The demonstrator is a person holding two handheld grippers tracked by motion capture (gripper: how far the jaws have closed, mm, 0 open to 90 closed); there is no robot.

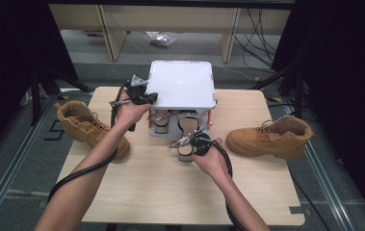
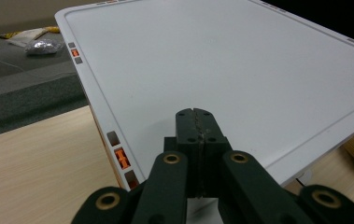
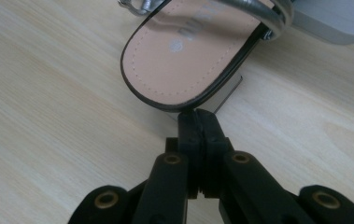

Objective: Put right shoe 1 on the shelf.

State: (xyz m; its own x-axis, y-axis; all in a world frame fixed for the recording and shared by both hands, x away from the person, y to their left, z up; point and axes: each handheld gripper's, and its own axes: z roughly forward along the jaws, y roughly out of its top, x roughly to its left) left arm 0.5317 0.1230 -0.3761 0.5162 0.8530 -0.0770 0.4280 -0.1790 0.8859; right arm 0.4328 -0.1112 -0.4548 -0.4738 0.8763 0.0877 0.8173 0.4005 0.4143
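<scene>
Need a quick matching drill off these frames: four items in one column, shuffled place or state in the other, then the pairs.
1. left gripper
2. right gripper
3. sandal
4. tan boots

A. one near each side edge of the table
B. jaws shut, over the white lid
C. heel end sticks out of the grey rack
D. jaws shut, just behind the sandal's heel

Pairs: 1-B, 2-D, 3-C, 4-A

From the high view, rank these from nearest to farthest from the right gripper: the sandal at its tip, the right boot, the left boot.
From the right gripper:
1. Sandal, right at its shut tip, half out of the box.
2. Right boot, on the table's right side.
3. Left boot, across at the left edge, beyond the left forearm.
</scene>
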